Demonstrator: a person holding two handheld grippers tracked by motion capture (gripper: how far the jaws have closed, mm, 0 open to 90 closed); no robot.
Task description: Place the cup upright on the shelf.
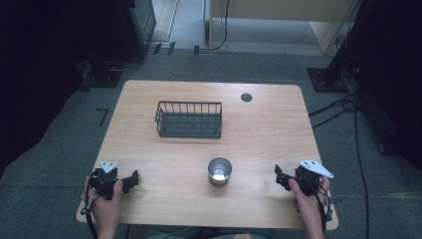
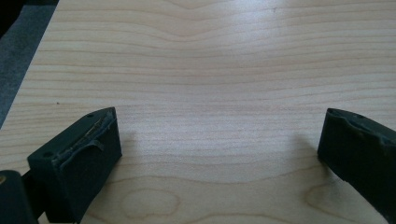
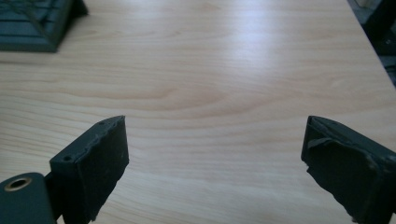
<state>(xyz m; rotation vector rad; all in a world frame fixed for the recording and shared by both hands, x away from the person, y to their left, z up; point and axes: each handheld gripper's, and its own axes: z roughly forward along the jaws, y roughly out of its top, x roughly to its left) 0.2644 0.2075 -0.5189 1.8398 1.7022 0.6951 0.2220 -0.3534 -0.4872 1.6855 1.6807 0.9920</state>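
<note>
From the high view, the left tongs [image 1: 133, 180] and the right tongs [image 1: 278, 177] rest low at the near corners of the counter [image 1: 149, 149], each in a hand, both pointing inward. Between them, nearer the right tongs, a metal cup [image 1: 219, 171] stands upright on the counter and looks empty. Farther back, well apart from the cup, sits a dark wire basket [image 1: 189, 119], also empty. The likely step is to pick up the cup, and the right tongs are best placed for it: bring them in level from the side, straddle the cup's wall or rim, and close gently, since smooth metal can slip or tip if nudged before the grip is set.

In the left gripper view, the left tongs [image 2: 219, 140] stand wide open over bare wood with nothing between the jaws. They can stay put, or steady the cup if it rocks.

In the right gripper view, the right tongs [image 3: 215, 149] are likewise spread wide and hold nothing; a corner of the basket [image 3: 32, 23] lies at the upper left. The hand should turn toward the cup before advancing.
</note>
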